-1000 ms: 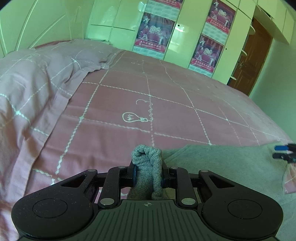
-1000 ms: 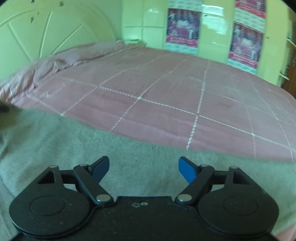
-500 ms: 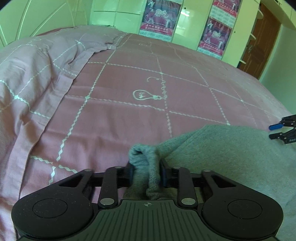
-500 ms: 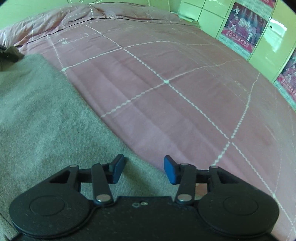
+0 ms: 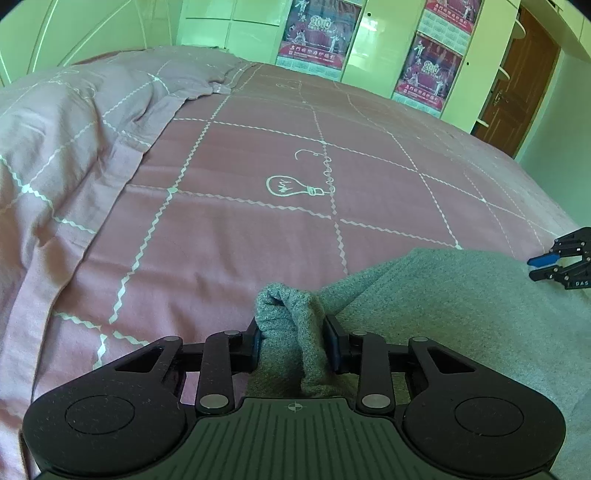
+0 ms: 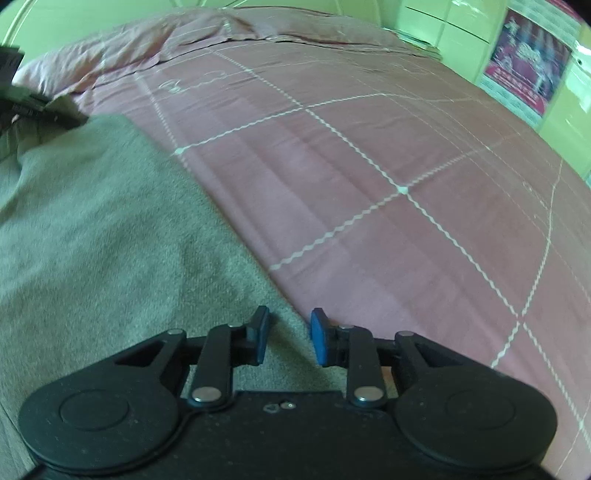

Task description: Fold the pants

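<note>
Pinching bunched pants (image 5: 295, 325), left gripper (image 5: 294, 341).

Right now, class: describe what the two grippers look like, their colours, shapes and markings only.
Both are matte black. The left gripper has two round housings, linkage bars with silver rivets, a ribbed plate bearing a small crosshair mark, and dark pads. The right gripper has the same shape, but a plain speckled plate and bright blue pads. No cables, sleeves or hands show.

Pink checked bedspread (image 5: 229, 236), wall posters (image 5: 317, 33), door (image 5: 517, 85)
</note>
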`<state>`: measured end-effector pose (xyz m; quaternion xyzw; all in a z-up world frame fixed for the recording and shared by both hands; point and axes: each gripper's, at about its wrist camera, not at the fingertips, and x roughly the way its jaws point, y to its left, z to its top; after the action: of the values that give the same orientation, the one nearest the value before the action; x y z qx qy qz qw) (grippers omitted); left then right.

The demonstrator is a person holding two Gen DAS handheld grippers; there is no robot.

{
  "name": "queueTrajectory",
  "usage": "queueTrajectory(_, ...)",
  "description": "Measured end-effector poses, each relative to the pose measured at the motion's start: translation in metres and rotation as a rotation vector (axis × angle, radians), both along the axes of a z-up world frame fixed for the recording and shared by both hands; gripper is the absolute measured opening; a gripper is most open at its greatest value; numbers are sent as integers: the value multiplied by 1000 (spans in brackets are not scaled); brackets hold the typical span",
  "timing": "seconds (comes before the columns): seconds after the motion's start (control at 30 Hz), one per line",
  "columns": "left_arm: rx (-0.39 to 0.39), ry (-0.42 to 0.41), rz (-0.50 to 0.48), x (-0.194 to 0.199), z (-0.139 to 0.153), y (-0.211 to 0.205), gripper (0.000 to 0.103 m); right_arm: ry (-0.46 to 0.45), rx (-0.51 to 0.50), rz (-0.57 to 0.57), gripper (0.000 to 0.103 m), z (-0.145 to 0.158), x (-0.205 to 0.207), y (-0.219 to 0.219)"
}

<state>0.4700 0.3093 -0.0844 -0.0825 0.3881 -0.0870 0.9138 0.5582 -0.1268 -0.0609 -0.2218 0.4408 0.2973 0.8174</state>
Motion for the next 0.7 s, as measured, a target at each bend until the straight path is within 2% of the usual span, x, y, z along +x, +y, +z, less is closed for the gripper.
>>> queueTrajectory(0.03,-5,-2,5,0,-1,0,33,1,-7,0,18,-1,1,3)
queueTrajectory(0.17,1,-6,18,-1,-1,-3,33,-30,-83,50,2,-2,-8,17)
queueTrajectory(0.2,6,-6,15,-2,0,-4,31,-34,-94,43,0,-1,-9,19)
queueTrajectory(0.23,-2,-10,2,-2,2,-5,23,-38,-92,30,0,2,-9,19)
queueTrajectory(0.3,41,-43,-6,-5,7,-10,22,-66,-66,-7,0,13,-12,15)
queueTrajectory(0.4,56,-131,-20,-15,21,-10,22,-107,-22,-16,0,37,-31,7)
queueTrajectory(0.5,56,-253,-58,-33,44,-10,22,-160,14,-6,0,66,-61,-2)
queueTrajectory(0.63,85,-394,-129,-71,72,-12,22,-228,29,37,0,98,-118,-14)
queueTrajectory(0.7,97,-423,-164,-90,81,-13,22,-261,7,64,0,108,-153,-14)
